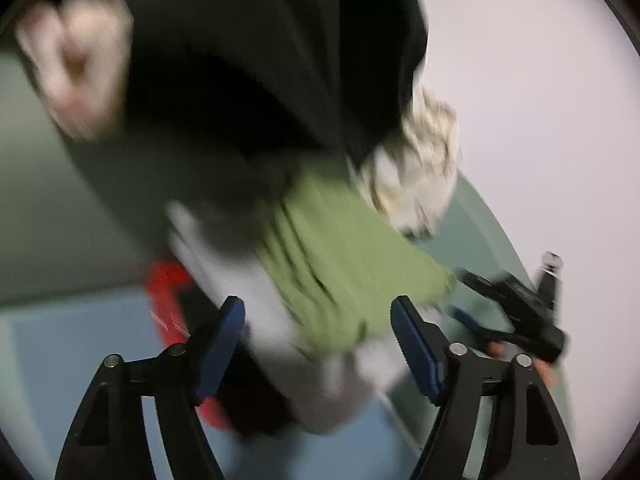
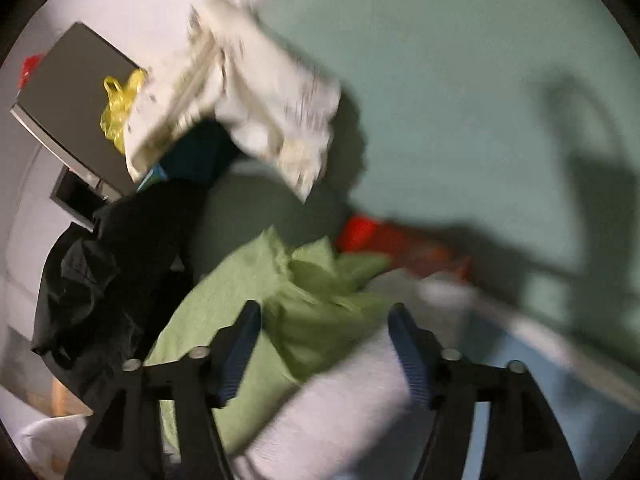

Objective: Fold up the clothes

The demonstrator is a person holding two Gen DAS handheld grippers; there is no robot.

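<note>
A: Where does the green garment (image 2: 240, 320) lie from the fingers?

B: Straight ahead of and below both grippers, on top of a pale grey garment (image 2: 340, 408) in the heap. From the right gripper (image 2: 324, 344) it spreads out to the left and forward, bunched into folds near the middle. From the left gripper (image 1: 318, 344) it runs as a band from near the fingertips up and away, so its long axis seems to point roughly along that gripper's line.

A: And the jaws?

B: Both stand wide apart with nothing pinched; the cloth shows in the gap between the blue pads (image 1: 416, 344) but they are not pressing it.

A: Which hand is nearer?

B: Hard to say, since both views are blurred. The right gripper also shows in the left view (image 1: 516, 312), off to the side of the green edge. I judge either could reach down first, each to its own end
</note>
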